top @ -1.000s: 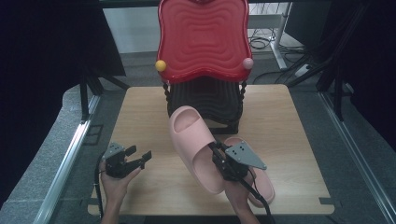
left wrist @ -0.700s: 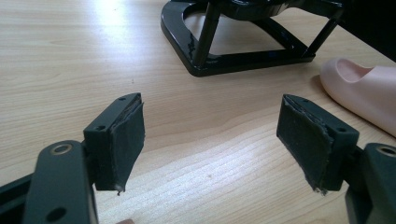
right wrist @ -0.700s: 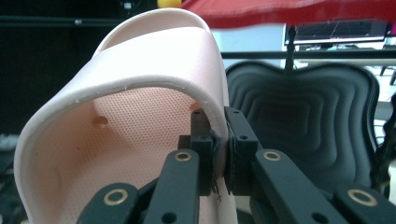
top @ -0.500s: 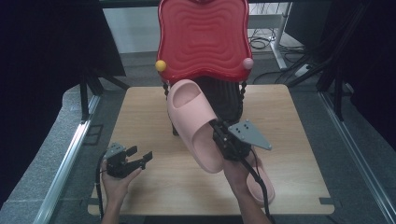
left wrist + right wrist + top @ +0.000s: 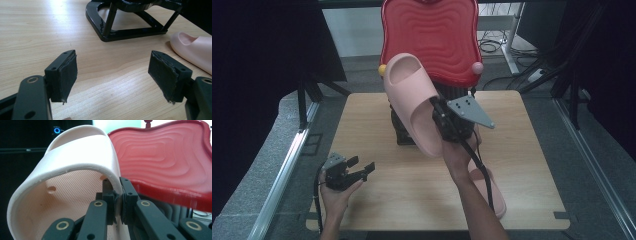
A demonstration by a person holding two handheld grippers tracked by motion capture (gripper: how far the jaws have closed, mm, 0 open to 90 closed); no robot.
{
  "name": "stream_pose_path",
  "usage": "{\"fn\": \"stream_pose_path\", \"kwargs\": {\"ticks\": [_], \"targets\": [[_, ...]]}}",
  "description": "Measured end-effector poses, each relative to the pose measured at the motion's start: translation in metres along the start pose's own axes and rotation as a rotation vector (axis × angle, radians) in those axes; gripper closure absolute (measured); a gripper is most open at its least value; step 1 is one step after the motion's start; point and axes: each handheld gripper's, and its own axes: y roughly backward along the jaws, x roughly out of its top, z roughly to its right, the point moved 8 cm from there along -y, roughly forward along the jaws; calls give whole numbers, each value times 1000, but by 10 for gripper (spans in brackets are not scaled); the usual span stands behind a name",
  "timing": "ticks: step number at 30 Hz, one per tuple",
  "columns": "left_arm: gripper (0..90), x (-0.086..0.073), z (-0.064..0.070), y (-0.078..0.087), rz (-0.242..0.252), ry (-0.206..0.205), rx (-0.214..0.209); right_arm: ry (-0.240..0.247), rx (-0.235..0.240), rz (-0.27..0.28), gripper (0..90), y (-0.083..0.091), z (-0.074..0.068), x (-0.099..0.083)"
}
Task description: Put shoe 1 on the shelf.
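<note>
Pinching the side wall of a pink slipper [image 5: 412, 102], the right gripper [image 5: 443, 121] holds it aloft before the red wavy panel [image 5: 429, 35]. Its mate [image 5: 489, 192] lies on the desk [image 5: 362, 115]. Near the desk's front-left, the left gripper [image 5: 362, 170] rests with jaws apart, gripping nothing.

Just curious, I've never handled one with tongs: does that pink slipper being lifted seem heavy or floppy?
Probably light: the right tongs carry the pink slipper aloft by a pinch on its side wall alone. Likely fairly stiff foam: it juts out without drooping, and its strap arch keeps shape.
</note>
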Motion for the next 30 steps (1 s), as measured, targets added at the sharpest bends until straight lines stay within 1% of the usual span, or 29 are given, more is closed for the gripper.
{"fn": "stream_pose_path", "kwargs": {"ticks": [3,5,7,8,10,11,12,14,15,16,19,21,22,24,25,27,30], "targets": [[235,-1,0,-1,-4,-1,-2,-2,-13,-2,843,-10,2,7],[235,-1,1,-2,-8,-4,-5,8,-28,-5,843,-17,5,11],[235,-1,3,-3,-8,-1,-10,0,-41,-7,843,-27,10,18],[235,-1,5,-4,-10,-3,-15,0,-41,-7,843,-27,10,18],[234,-2,8,-6,-15,-12,-20,-18,-45,-7,843,-33,14,22],[234,-2,9,-7,-17,-13,-24,-17,-47,-6,843,-36,15,24],[234,-3,9,-8,-20,-16,-25,-20,-53,4,843,-39,16,28],[234,-3,10,-9,-16,-12,-25,-16,-61,6,843,-45,17,33],[236,-3,9,-8,-13,-12,-24,-14,-69,7,843,-51,19,39],[236,-3,9,-8,-11,-11,-25,-14,-69,7,843,-51,19,39],[236,-2,9,-8,-8,-8,-28,-12,-86,8,843,-62,22,49],[236,-3,8,-7,-7,-5,-29,-5,-95,1,843,-71,24,54],[236,-3,8,-7,-9,-3,-31,-10,-98,7,843,-77,24,57],[236,-4,7,-8,-10,2,-35,-9,-106,-3,843,-86,25,63],[236,-4,7,-9,-12,3,-38,-7,-112,1,843,-91,25,65],[235,-5,6,-9,-15,8,-42,2,-124,-15,843,-102,26,69],[235,-5,4,-9,-12,17,-47,-11,-135,-28,842,-119,29,73]]}}
